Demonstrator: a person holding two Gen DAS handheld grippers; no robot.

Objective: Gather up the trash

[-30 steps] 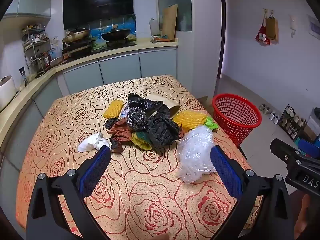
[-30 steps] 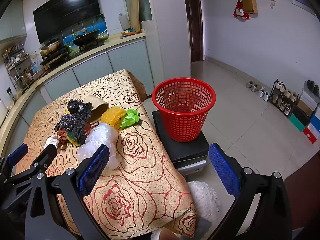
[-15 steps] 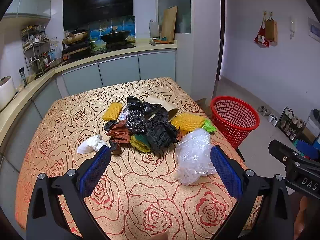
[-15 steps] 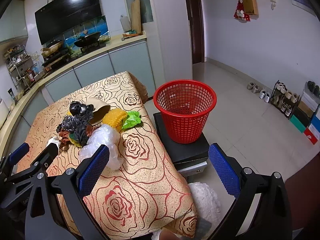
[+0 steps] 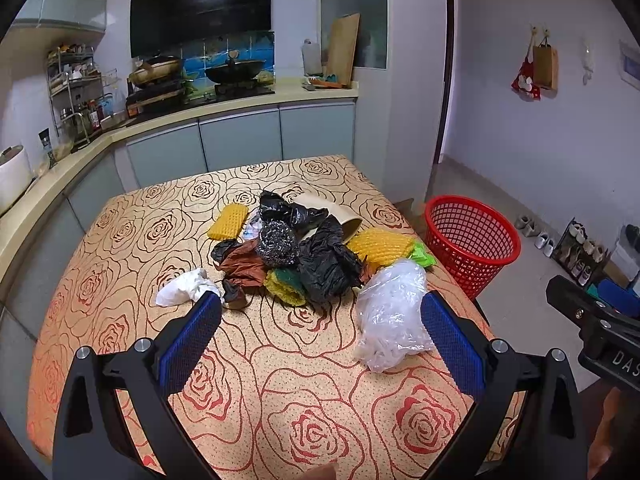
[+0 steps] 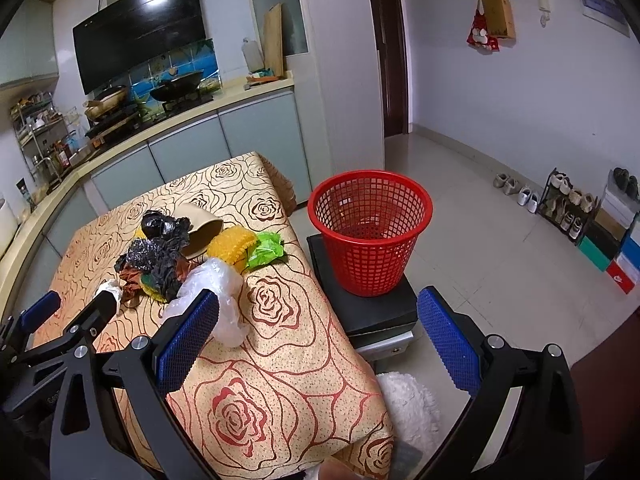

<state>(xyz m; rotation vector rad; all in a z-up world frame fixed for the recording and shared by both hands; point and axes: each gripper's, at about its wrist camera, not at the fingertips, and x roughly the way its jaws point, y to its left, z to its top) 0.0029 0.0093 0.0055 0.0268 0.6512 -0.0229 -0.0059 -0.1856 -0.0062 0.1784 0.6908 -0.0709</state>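
Both tongs hang released and empty above the near edge of the table [image 5: 120,240], left tongs [image 5: 320,332] facing the trash heap, right tongs [image 6: 318,332] turned toward the red basket [image 6: 370,232]. The heap sits mid-table: black bag [image 5: 324,260] in the centre, clear plastic bag [image 5: 394,312] at its 4 o'clock, white tissue [image 5: 184,292] at 8 o'clock. The basket stands on a dark stool [image 6: 376,308] just off the table's right edge

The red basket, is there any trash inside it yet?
No, the red basket looks empty in the right wrist view; the trash still lies piled on the table.
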